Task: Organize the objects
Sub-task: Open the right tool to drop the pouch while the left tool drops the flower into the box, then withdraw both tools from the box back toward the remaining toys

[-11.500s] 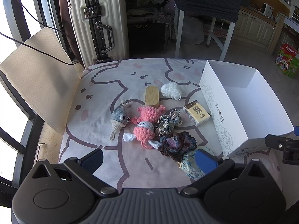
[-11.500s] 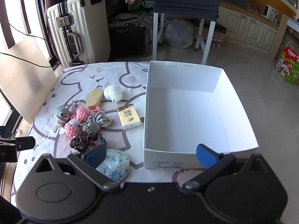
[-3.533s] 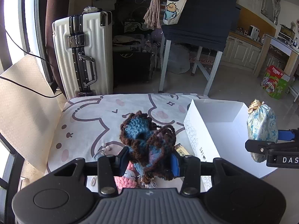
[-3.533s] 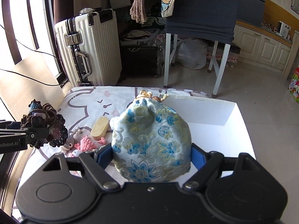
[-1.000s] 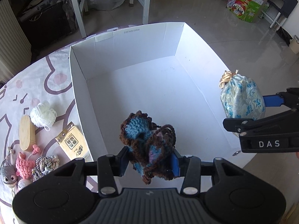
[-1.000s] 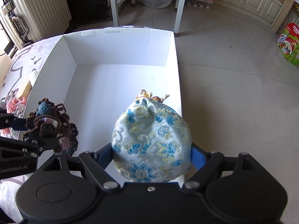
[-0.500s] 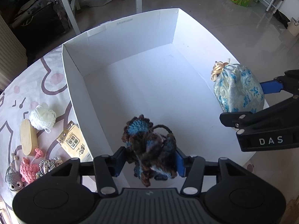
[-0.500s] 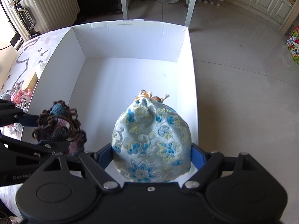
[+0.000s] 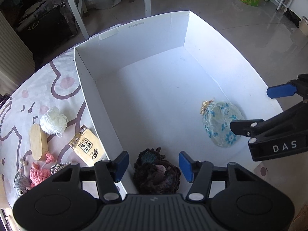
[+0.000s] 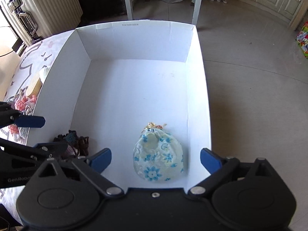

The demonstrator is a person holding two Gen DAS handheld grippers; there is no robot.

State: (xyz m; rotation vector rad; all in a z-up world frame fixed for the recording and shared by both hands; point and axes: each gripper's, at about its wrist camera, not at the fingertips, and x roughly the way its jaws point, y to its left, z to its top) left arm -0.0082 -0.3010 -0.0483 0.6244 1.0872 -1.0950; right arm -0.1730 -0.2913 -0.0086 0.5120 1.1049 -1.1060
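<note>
In the left wrist view, the left gripper [image 9: 153,163] is seen with its jaws parted and gripping nothing; they have just been opening, and the dark crocheted flower [image 9: 156,174] is seen lying between them, clear of both blue pads, on the floor of the white cardboard box [image 9: 134,38] against its near left corner. The blue floral drawstring pouch [image 9: 221,123] is found resting on the box floor toward the right wall, with the right gripper [image 9: 265,113] above it. Left of the box, on the cartoon-printed cloth [image 9: 57,84], a white yarn ball [image 9: 53,121], a wooden oval block [image 9: 38,139], a yellow tissue pack [image 9: 86,147] and pink and grey crocheted toys [image 9: 30,175] are laid. In the right wrist view, the right gripper [image 10: 156,159] is shown released, its jaws having just been opening wide, and the pouch [image 10: 157,156] is seen lying loose between them on the box floor [image 10: 134,88], touched by neither pad. The crocheted flower [image 10: 75,140] is partly hidden behind the left gripper [image 10: 38,132].
</note>
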